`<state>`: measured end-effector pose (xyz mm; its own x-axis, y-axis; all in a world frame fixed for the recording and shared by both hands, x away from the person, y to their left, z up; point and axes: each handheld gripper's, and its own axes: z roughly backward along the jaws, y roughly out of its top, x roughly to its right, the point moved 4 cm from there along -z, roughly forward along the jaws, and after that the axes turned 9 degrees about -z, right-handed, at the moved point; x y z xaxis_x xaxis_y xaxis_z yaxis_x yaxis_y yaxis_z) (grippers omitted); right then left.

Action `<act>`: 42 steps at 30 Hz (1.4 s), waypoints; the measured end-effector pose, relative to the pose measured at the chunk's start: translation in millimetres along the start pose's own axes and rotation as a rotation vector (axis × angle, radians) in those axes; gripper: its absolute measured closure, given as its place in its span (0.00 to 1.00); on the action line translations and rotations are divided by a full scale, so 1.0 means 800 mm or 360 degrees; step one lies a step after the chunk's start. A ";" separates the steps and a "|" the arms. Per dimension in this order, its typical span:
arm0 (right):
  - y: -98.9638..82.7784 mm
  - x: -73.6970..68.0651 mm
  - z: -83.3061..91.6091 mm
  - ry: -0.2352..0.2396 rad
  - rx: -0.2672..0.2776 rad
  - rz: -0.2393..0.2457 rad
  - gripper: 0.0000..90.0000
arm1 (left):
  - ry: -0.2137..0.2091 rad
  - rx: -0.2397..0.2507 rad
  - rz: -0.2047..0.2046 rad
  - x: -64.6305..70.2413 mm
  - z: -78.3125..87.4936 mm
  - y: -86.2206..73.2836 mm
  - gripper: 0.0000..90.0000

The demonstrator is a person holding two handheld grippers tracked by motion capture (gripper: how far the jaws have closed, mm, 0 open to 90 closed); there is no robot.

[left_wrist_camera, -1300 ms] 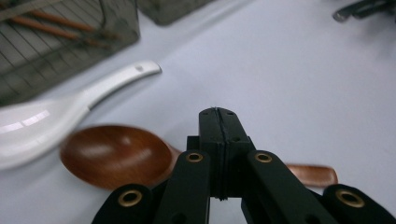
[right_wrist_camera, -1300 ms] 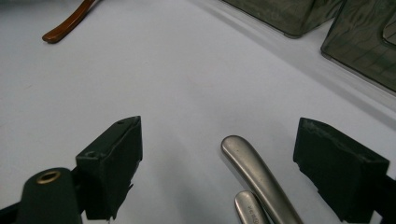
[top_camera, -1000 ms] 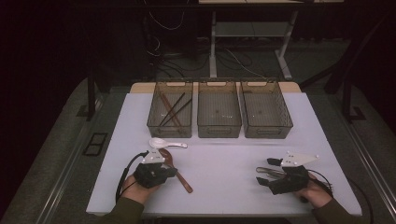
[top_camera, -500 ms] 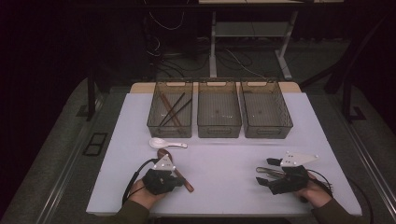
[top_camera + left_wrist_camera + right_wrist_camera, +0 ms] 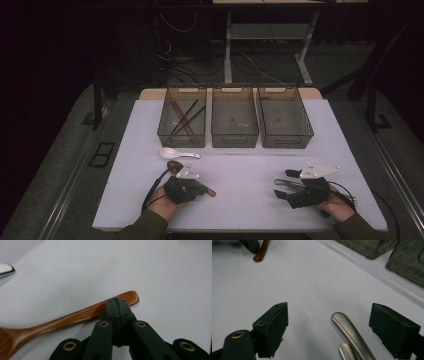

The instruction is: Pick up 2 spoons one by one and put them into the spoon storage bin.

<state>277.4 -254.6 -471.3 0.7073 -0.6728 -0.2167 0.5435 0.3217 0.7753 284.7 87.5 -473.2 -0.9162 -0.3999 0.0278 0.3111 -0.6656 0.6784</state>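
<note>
- High view: we see the left gripper [image 5: 176, 171] at seven o'clock on the table [image 5: 250, 165], over a wooden spoon [image 5: 206, 189]; the white spoon [image 5: 177, 153] lies toward twelve.
- Left gripper view: its jaws are shut, empty, above the handle. We judge the wood light, stiff, smooth; grip mid-handle.
- Right gripper view: the right gripper [image 5: 328, 328] gapes wide around two metal handles [image 5: 352, 333], unclamped.

**What my rig looks like**

I see olive-green sleeves at both wrists. Each hand carries a black two-jaw gripper, the left gripper [image 5: 184, 186] and the right gripper [image 5: 296, 187], each topped by a pale grey three-cornered plate and trailing a black cable. Up close, my black jaws hang on linkage arms with brass-coloured pivot rings.
</note>
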 end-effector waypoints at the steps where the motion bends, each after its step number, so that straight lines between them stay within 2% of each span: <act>1: 0.000 0.000 0.000 0.0001 -0.0001 0.0000 0.17 | 0.0003 0.0007 -0.0015 -0.002 -0.002 0.002 0.99; 2: 0.000 0.000 0.000 0.0003 -0.0004 -0.0002 0.17 | 0.0003 0.0006 -0.0003 -0.003 -0.003 0.003 0.99; 3: 0.000 0.000 0.000 0.0002 -0.0005 0.0000 0.17 | 0.0007 0.0011 -0.0026 -0.006 -0.005 0.005 0.99; 5: 0.000 0.000 -0.001 -0.0001 -0.0008 0.0002 0.17 | 0.0006 0.0017 -0.0025 -0.009 -0.008 0.008 0.99; 8: 0.000 0.000 -0.002 -0.0005 -0.0001 0.0003 0.17 | 0.0019 0.0030 -0.0005 -0.013 -0.013 0.013 0.99; 9: 0.000 0.000 -0.002 -0.0004 -0.0001 0.0005 0.17 | 0.0022 0.0028 -0.0034 -0.017 -0.015 0.015 0.99; 10: 0.000 0.000 -0.002 -0.0004 -0.0003 0.0006 0.17 | 0.0019 0.0032 -0.0012 -0.017 -0.016 0.017 0.99; 12: -0.001 -0.001 -0.002 -0.0004 -0.0006 0.0004 0.17 | 0.0024 0.0032 -0.0008 -0.021 -0.020 0.020 0.99; 13: -0.001 0.000 -0.002 -0.0004 -0.0007 0.0005 0.17 | 0.0028 0.0031 -0.0027 -0.024 -0.021 0.022 0.99; 20: -0.001 -0.001 -0.002 -0.0001 -0.0011 0.0006 0.17 | 0.0065 0.0025 -0.0013 -0.037 -0.031 0.034 0.99; 21: -0.001 0.000 -0.002 -0.0001 -0.0012 0.0011 0.17 | 0.0071 0.0036 0.0008 -0.038 -0.034 0.035 0.99; 23: -0.001 0.000 -0.003 -0.0001 -0.0013 0.0013 0.17 | 0.0075 0.0029 -0.0009 -0.043 -0.036 0.038 0.99; 26: -0.001 0.000 -0.003 -0.0002 -0.0018 0.0017 0.17 | 0.0088 0.0040 0.0022 -0.049 -0.042 0.043 0.99; 29: -0.001 0.000 -0.004 -0.0003 -0.0017 0.0017 0.17 | 0.0085 0.0034 0.0008 -0.054 -0.045 0.046 0.99; 35: -0.002 0.000 -0.004 -0.0001 -0.0019 0.0012 0.17 | 0.0082 0.0048 0.0027 -0.055 -0.041 0.046 0.99; 37: -0.002 0.000 -0.003 0.0001 -0.0021 0.0016 0.17 | 0.0068 0.0080 0.0042 -0.055 -0.036 0.047 0.99; 42: -0.002 0.000 -0.003 0.0001 -0.0019 0.0014 0.17 | 0.0064 0.0148 0.0066 -0.059 -0.013 0.045 0.86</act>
<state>277.5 -253.5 -473.9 0.7124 -0.6695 -0.2105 0.5429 0.3356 0.7698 342.0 75.8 -458.0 -0.8915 -0.4521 0.0290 0.3221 -0.5874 0.7425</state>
